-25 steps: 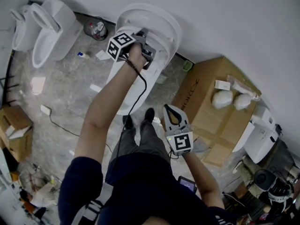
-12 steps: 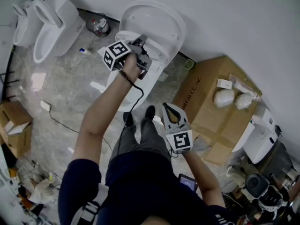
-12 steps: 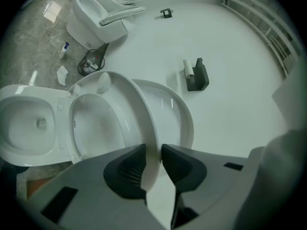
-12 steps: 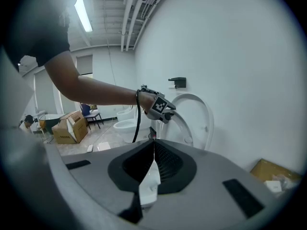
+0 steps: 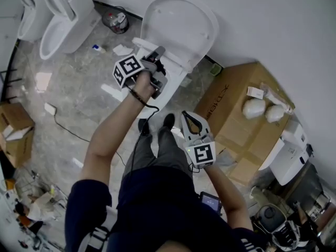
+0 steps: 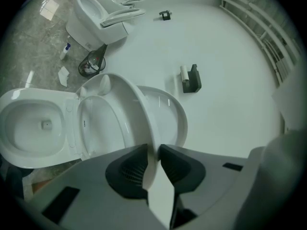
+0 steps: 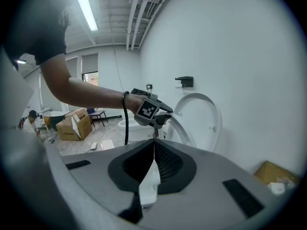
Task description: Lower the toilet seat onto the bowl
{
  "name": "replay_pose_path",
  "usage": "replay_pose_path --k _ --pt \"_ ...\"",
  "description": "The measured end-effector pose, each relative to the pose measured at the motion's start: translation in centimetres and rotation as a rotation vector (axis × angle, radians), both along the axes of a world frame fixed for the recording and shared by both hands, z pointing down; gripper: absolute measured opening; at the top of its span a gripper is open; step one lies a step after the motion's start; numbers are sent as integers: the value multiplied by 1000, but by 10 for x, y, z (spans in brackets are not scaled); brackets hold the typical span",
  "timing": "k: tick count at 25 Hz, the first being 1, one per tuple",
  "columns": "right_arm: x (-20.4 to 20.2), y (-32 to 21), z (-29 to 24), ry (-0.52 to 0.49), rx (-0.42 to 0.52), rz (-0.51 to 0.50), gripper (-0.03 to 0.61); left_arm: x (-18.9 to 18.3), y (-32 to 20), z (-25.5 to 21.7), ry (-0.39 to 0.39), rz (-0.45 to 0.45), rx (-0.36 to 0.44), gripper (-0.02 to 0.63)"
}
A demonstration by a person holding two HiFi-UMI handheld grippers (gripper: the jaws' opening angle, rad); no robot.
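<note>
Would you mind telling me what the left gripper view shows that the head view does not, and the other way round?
Only the left gripper view: the left hand-held gripper with its jaws closing on the rim of the toilet seat, the inside of the bowl, and a black wall holder. Only the head view: the right hand-held gripper by the person's leg, and a cardboard box by the wall. Both: the seat tilted away from the raised lid, and a second toilet.

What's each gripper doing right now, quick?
Left gripper: jaws closing on the toilet seat, whose rim is pinched between them.
Right gripper: shut, holding nothing.
</note>
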State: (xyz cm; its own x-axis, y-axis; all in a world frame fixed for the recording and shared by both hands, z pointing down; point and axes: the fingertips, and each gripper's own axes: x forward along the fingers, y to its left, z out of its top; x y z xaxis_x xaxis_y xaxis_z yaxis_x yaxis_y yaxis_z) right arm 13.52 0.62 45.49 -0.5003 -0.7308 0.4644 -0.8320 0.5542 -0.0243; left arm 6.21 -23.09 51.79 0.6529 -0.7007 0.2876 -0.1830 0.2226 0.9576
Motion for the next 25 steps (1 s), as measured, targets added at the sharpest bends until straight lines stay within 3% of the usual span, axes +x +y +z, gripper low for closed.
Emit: replay_pose_path --k 25 --pt "-50 44 24 14 -37 -110 23 -79 128 50 3 -30 -22 77"
